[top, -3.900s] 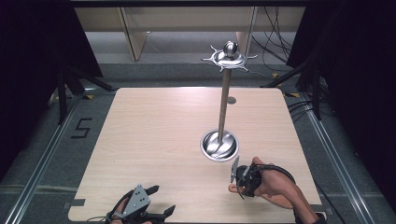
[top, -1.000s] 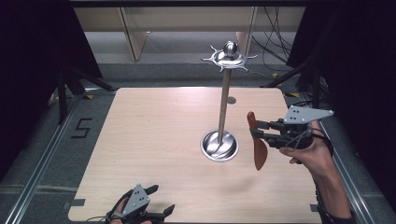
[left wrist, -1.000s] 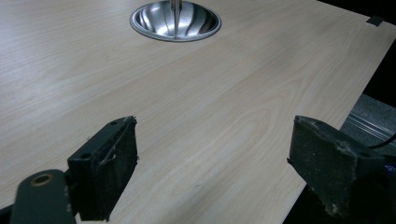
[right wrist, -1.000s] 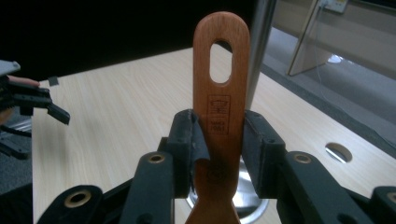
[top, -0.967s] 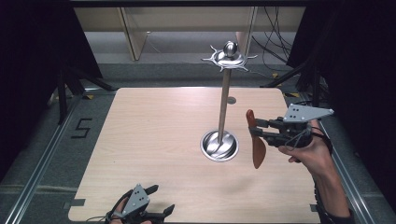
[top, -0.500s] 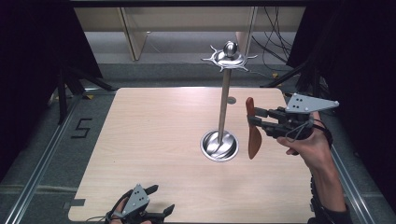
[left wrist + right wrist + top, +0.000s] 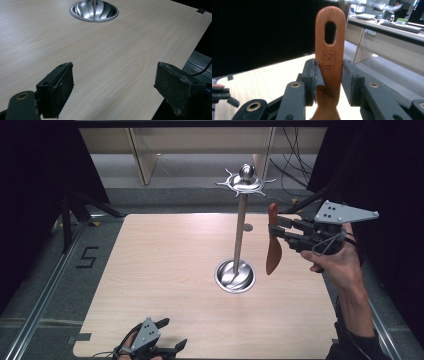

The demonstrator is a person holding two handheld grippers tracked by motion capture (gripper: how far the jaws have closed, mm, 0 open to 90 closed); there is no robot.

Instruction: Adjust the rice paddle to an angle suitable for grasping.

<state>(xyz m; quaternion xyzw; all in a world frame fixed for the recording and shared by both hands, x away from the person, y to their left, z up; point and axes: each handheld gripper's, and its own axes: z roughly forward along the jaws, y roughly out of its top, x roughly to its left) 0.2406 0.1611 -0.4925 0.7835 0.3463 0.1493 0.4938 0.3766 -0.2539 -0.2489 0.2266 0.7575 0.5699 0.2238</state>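
A reddish wooden spatula (image 7: 273,251) hangs upright in the air, right of the metal stand's pole (image 7: 240,237). My right gripper (image 7: 276,231) is shut on its handle, below the slotted end (image 7: 330,32), with the blade hanging down. The handle's top is a little lower than the stand's hooked crown (image 7: 245,182). The stand's round base (image 7: 235,276) rests on the wooden table (image 7: 160,270). In the right gripper view the pads (image 7: 312,75) press both sides of the handle (image 7: 329,62). My left gripper (image 7: 172,334) rests open at the table's near edge, nothing between its pads (image 7: 58,90).
The stand's base (image 7: 93,11) lies ahead of the left gripper. Dark curtains flank the table; a pale shelf unit (image 7: 145,150) and cables (image 7: 295,165) lie behind it. A metal rail (image 7: 45,290) runs along the table's left side.
The right gripper has risen with the spatula and drifted slightly toward the stand's top. The left gripper has stayed put.
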